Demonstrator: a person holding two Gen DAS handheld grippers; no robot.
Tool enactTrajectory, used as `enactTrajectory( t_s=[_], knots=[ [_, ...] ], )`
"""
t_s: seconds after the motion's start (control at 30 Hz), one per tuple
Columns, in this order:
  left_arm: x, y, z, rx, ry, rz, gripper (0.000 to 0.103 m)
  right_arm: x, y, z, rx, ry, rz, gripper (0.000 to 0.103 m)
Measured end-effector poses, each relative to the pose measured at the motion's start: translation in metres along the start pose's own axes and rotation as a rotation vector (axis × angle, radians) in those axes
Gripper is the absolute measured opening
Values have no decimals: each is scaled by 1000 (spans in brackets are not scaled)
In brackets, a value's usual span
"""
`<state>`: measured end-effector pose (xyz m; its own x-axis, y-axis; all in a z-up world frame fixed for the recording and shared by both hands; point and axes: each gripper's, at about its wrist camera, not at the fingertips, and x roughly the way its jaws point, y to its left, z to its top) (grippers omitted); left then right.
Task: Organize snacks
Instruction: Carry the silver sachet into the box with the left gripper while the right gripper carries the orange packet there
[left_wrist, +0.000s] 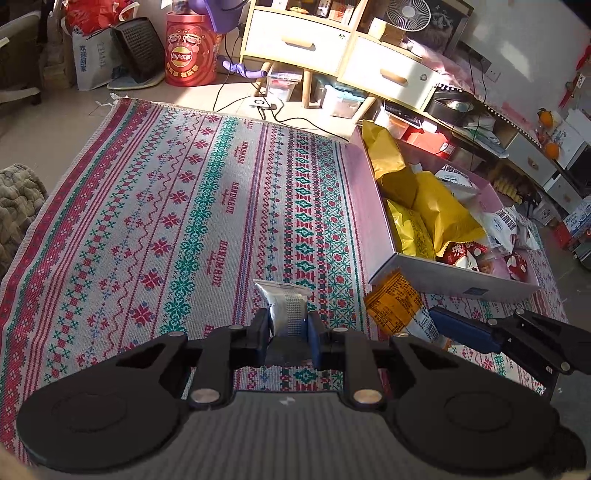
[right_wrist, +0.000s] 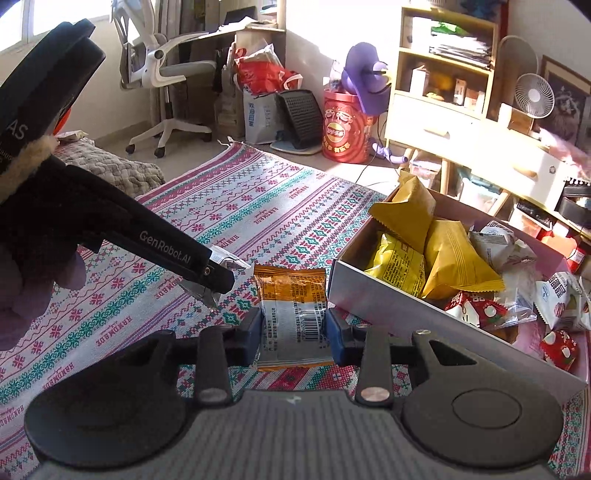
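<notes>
Sunlit floor is covered by a patterned woven rug (left_wrist: 166, 221), with drawers (left_wrist: 332, 48) seen at twelve o'clock in the left wrist view. At two o'clock on the rug, an open cardboard box (left_wrist: 436, 273) is filled with yellow, white and red snack packets. A silver snack packet (left_wrist: 286, 308) is clenched between the left tongs (left_wrist: 287, 332). An orange-and-white snack packet (right_wrist: 293, 314) is gripped by the right tongs (right_wrist: 293, 330), just beside the box's near corner. The silver packet is seen at nine o'clock of the orange one.
</notes>
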<state>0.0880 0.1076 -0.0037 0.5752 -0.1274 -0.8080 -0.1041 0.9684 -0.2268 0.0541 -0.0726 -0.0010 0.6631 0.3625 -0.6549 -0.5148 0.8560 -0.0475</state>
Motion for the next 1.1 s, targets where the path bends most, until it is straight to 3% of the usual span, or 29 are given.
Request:
enactTrajectory(
  t_s=[0.2, 0.53, 0.8, 1.1],
  knots=[
    [-2, -12, 4, -3, -21, -37, 26, -21, -13, 5, -33, -14, -47, 34],
    [-9, -48, 23, 1, -93, -92, 26, -38, -64, -1, 58, -101, -130, 34],
    [12, -86, 48, 68, -108, -131, 26, -26, -101, -1, 94, -90, -241, 34],
    [40, -104, 42, 140, -122, -123, 26, -16, -105, -13, 79, -61, -259, 34]
  ],
)
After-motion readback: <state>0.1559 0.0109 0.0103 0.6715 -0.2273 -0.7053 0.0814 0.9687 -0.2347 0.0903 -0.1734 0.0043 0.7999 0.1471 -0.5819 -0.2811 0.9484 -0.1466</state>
